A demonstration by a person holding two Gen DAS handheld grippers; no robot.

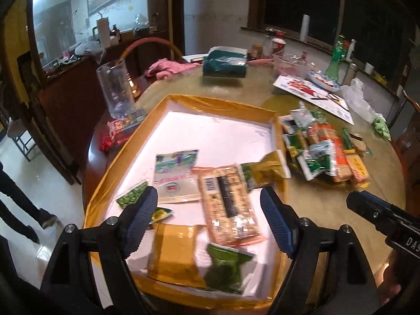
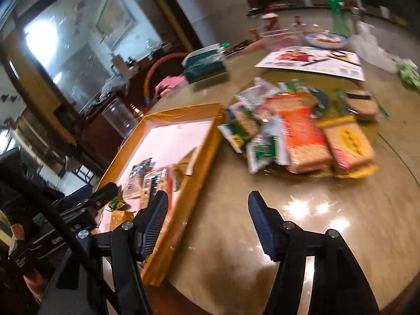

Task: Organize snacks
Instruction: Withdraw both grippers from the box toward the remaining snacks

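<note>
- Snack packets (image 2: 296,134) lie in a loose, overlapping pile on the round table (image 2: 302,223), just beside the right wall of the yellow-rimmed tray (image 1: 183,99); several others already lie inside the tray.
- We hold the left gripper (image 1: 208,204) above the tray with its jaws wide and nothing between them; below it lies the long rice-cracker packet (image 1: 228,204).
- We hold the right gripper (image 2: 207,210) with its jaws also spread and empty, over the tray's right wall and bare tabletop, short of the pile.
- Risk, as we judge it: the pile overlaps, so closing on one packet may drag or lift a neighbour; slick wrappers could also slip from the pads.
- A packet carried low could catch on the tray wall.
- That cracker packet's long axis runs from the near edge toward the far edge, leaning slightly left.
- In the pile, the orange cracker packet (image 2: 304,136) runs similarly, near to far.
</note>
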